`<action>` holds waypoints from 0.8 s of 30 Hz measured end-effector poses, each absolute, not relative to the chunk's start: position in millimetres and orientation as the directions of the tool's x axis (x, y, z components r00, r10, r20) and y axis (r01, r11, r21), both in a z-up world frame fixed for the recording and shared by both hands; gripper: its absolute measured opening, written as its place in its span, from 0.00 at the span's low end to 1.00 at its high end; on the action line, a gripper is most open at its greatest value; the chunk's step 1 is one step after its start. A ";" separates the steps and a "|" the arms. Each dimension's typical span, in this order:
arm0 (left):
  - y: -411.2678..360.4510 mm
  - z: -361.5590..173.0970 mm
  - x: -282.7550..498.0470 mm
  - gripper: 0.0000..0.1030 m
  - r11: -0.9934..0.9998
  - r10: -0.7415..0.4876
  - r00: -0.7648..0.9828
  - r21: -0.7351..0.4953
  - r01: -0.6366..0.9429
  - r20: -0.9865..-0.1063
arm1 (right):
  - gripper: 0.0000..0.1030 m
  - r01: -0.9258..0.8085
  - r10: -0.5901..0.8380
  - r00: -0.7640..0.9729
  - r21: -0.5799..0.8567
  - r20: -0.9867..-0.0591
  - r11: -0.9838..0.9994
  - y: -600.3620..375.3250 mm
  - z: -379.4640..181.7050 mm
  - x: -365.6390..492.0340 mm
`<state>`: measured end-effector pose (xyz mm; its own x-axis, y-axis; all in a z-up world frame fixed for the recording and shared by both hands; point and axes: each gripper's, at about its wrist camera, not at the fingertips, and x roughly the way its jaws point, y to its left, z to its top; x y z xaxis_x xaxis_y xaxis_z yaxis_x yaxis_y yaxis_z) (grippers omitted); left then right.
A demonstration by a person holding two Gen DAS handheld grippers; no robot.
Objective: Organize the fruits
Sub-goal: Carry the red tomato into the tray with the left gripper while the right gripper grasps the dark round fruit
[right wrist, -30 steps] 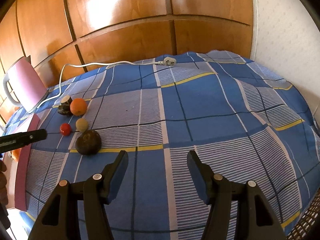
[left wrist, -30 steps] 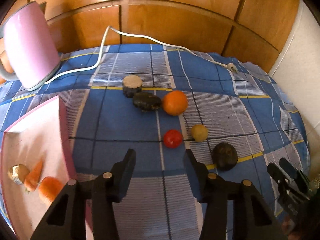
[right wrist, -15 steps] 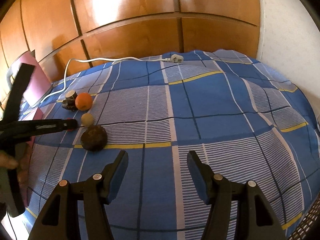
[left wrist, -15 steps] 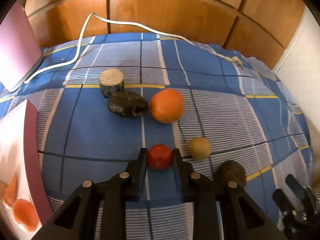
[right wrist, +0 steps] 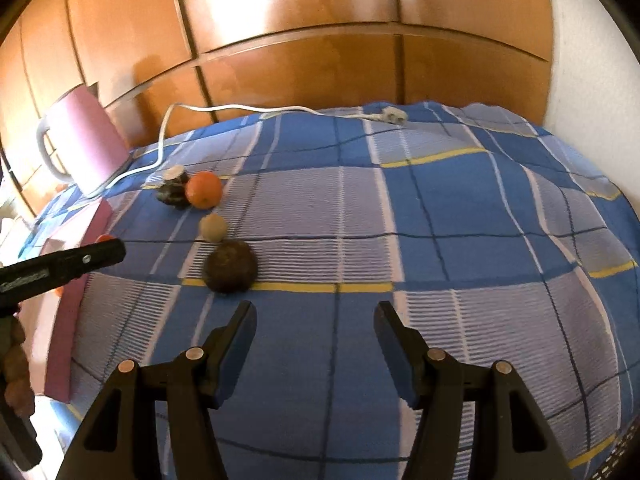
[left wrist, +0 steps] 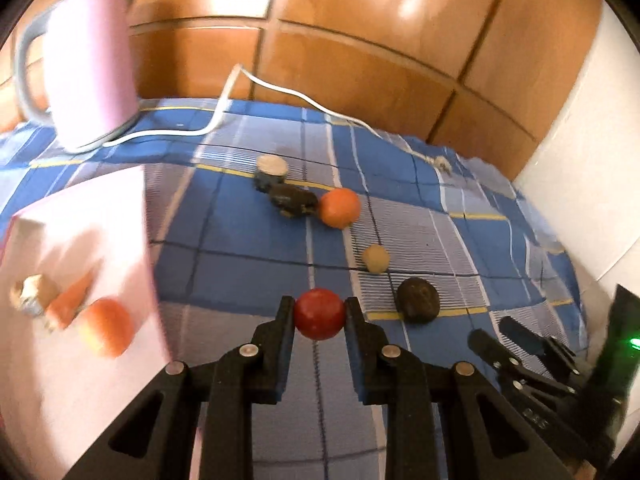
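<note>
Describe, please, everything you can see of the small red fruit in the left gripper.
The red fruit is small, round, smooth and slightly glossy, perhaps a tomato. The left gripper is shut on it, one finger pad against each side. It looks lifted off the blue checked cloth, between the pink tray and a dark round fruit.

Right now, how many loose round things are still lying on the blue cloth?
3: an orange beside two dark lumps, a small tan ball nearer, and a dark ball nearest. The left gripper holds a red ball. The pink tray may hide others.
</note>
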<state>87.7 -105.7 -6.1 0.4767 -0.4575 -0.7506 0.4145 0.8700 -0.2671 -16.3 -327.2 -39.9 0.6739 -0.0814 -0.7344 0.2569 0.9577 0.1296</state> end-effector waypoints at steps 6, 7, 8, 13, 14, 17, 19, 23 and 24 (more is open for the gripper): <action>-55.2 5.8 72.5 0.24 0.895 -0.434 0.528 -0.281 0.347 -0.730 | 0.60 0.145 0.014 0.679 0.153 -0.734 0.977 -305.5 -34.3 4.0; -41.1 6.6 70.9 0.24 0.901 -0.426 0.536 -0.289 0.324 -0.729 | 0.60 0.129 0.019 0.674 0.142 -0.739 0.981 -300.3 -34.8 10.0; -30.9 6.8 70.7 0.24 0.907 -0.417 0.543 -0.293 0.303 -0.729 | 0.60 0.119 0.017 0.671 0.131 -0.741 0.984 -296.1 -35.3 14.4; 28.3 7.2 67.5 0.24 0.939 -0.342 0.598 -0.295 0.179 -0.725 | 0.62 0.075 -0.001 0.640 0.061 -0.769 0.995 -277.4 -45.3 41.6; 37.2 6.4 67.3 0.24 0.942 -0.328 0.603 -0.294 0.159 -0.727 | 0.62 0.076 -0.008 0.633 0.051 -0.774 0.996 -276.4 -47.0 44.6; 67.6 1.1 66.1 0.24 0.952 -0.281 0.621 -0.292 0.088 -0.732 | 0.62 0.080 -0.035 0.614 0.019 -0.788 0.997 -272.6 -53.5 52.9; 84.9 -3.8 65.5 0.24 0.954 -0.257 0.624 -0.297 0.042 -0.738 | 0.62 0.085 -0.048 0.609 0.005 -0.791 0.996 -271.9 -55.9 54.0; 104.0 -10.5 67.2 0.24 0.955 -0.232 0.626 -0.297 0.001 -0.745 | 0.52 0.082 -0.058 0.596 -0.011 -0.801 0.997 -270.9 -60.3 57.0; 107.1 -11.6 68.3 0.24 0.955 -0.226 0.628 -0.297 -0.009 -0.745 | 0.49 0.081 -0.055 0.599 -0.008 -0.799 0.997 -271.2 -60.1 57.1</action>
<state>68.3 107.1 -11.6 0.6278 -0.2256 -0.7449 -0.0093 0.9549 -0.2969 57.1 -271.2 -60.1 0.5986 -0.0549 -0.7992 0.0808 0.9967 -0.0079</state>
